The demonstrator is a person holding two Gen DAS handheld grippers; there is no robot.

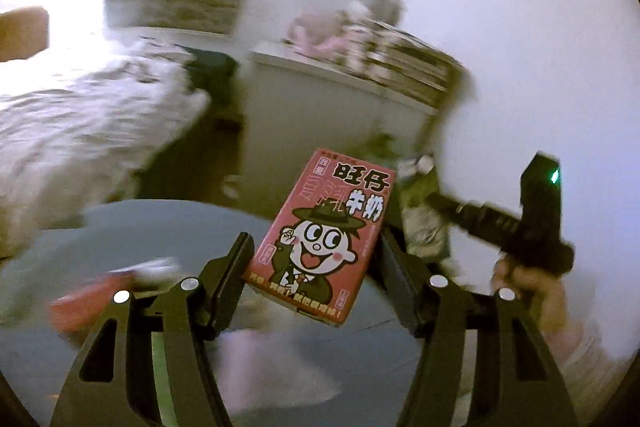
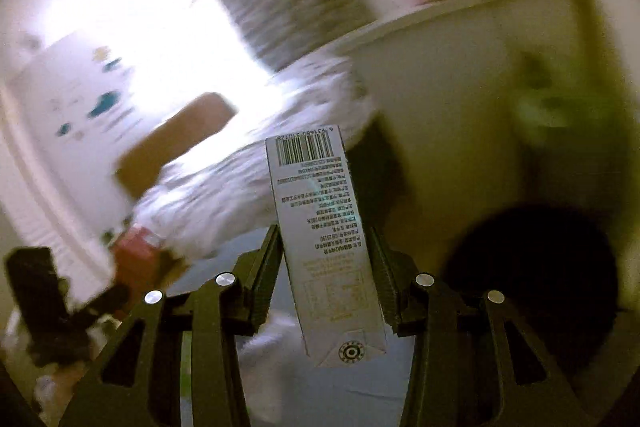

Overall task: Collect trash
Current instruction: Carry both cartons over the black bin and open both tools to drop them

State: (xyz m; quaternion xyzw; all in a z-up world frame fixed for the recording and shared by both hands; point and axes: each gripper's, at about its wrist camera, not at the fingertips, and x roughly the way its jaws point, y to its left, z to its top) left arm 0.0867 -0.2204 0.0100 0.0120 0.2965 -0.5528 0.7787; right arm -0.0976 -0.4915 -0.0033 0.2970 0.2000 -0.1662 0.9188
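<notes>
The left gripper (image 1: 316, 263) had its jaws pinching a red milk carton (image 1: 320, 239) printed 旺仔牛奶, while the right gripper (image 2: 326, 267) pinched a barcoded grey carton (image 2: 320, 227) at twelve o'clock.

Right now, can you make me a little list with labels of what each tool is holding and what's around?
left tool: shut on a red milk carton with a cartoon boy
right tool: shut on a white carton, barcode side showing
under them: round grey table
behind: bed, white cabinet
picture: blurry
</notes>
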